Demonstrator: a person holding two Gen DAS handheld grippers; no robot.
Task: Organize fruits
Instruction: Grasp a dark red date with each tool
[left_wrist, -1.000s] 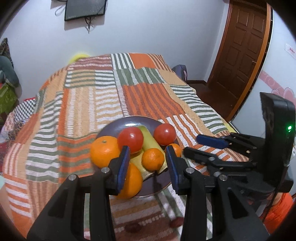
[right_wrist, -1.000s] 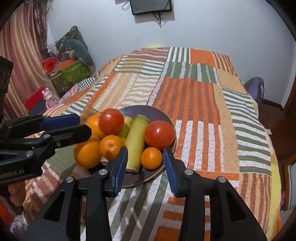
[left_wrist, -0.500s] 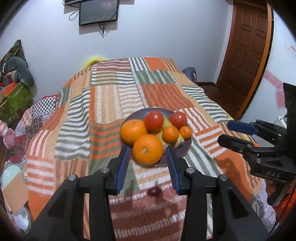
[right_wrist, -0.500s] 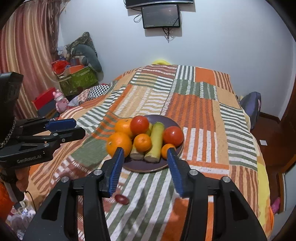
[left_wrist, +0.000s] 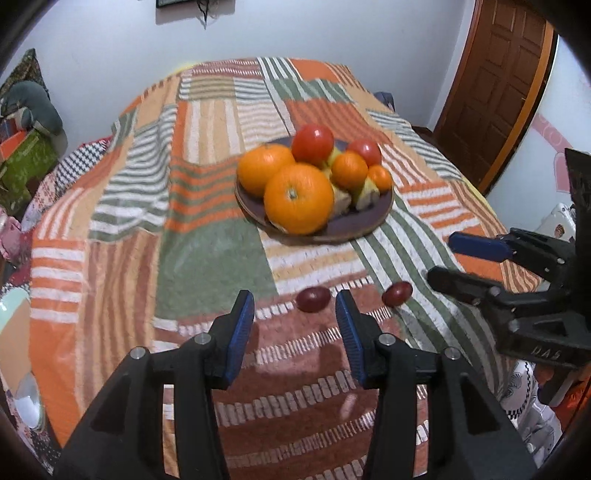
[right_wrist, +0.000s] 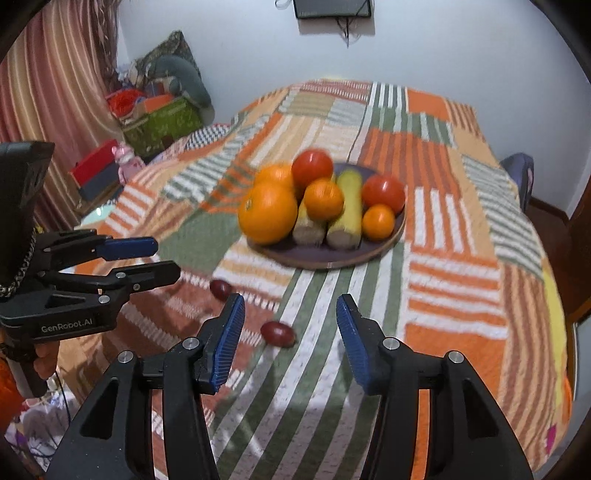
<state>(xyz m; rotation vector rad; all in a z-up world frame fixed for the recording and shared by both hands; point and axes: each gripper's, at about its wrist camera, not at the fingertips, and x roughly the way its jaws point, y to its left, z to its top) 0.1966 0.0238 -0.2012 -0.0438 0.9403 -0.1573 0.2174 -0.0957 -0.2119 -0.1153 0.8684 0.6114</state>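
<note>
Left gripper (left_wrist: 294, 325): fingers spread wide, empty, held low over the bedspread (left_wrist: 207, 258). One small dark-red fruit (left_wrist: 313, 299) lies in line with the gap, toward 12 o'clock and just ahead of the tips; judged the likely pickup target, which would explain the wide opening.

A second dark-red fruit (left_wrist: 397, 293) sits at about 1 o'clock from the left gripper, apart from the first. Both are loose on the cloth, off the plate (left_wrist: 354, 229).

Plate at 12 o'clock, farther up the bed, already piled: oranges (left_wrist: 298, 198), red tomato-like fruits (left_wrist: 312, 140) and pale yellow-green pieces, all heaped together. Task judged near its end; the two strays remain.

Right gripper (right_wrist: 290, 330): fingers also wide, empty. The nearer stray shows between its tips, closer to the left finger; pose suggests it is lined up for that one.
</note>
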